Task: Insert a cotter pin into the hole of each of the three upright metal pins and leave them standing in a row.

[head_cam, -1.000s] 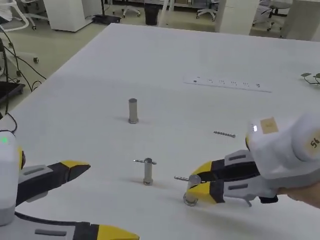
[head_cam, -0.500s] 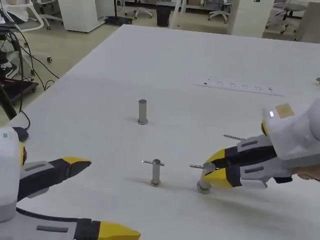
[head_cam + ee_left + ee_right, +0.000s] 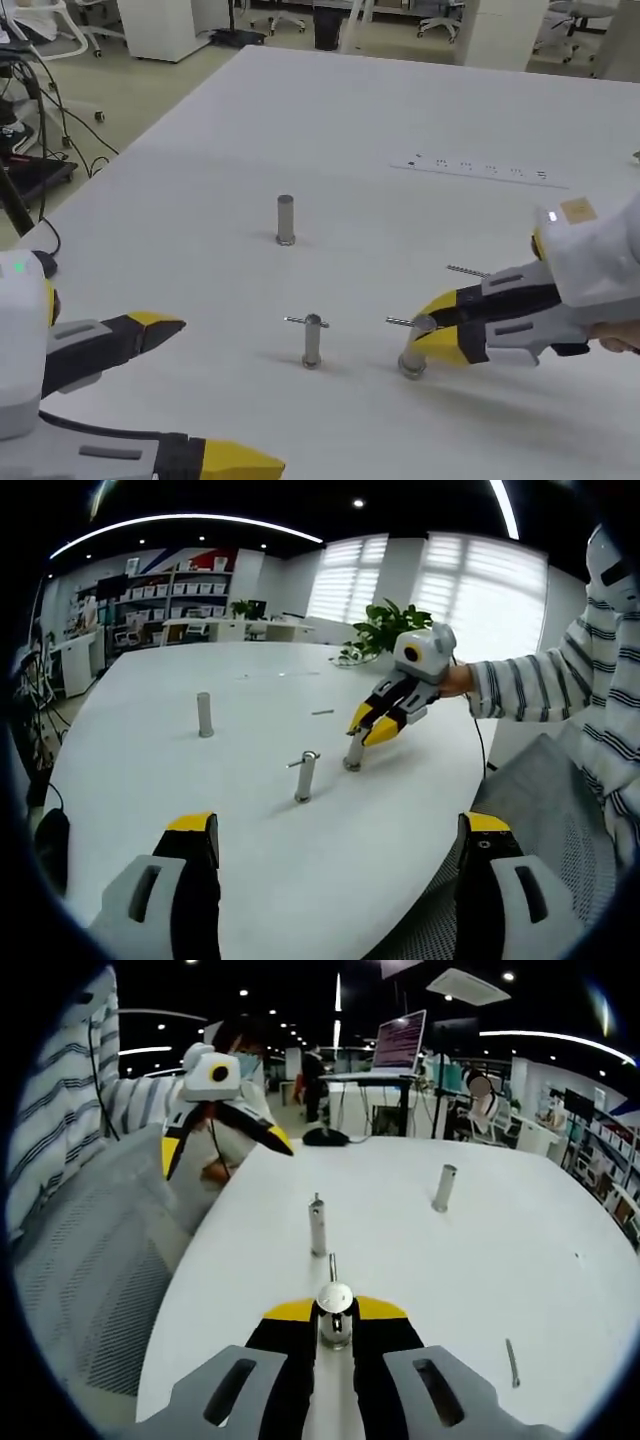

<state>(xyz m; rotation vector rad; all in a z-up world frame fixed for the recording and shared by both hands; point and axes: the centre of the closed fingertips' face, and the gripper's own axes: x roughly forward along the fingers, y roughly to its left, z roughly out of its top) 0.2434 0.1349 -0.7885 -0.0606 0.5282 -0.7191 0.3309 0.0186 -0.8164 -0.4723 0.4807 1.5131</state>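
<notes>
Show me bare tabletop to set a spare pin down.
Free: the stretch between the far pin and the power strip, and the table left of that pin. Crowded: the middle pin, the right hand-held gripper on the near pin, the loose cotter pin.

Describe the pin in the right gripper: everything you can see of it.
The pin is a short grey metal cylinder with a wider base. It stands upright on the white table, to the right of the middle pin. A cotter pin runs through its top and sticks out sideways. The right gripper has its jaws closed around the pin's upper part.
</notes>
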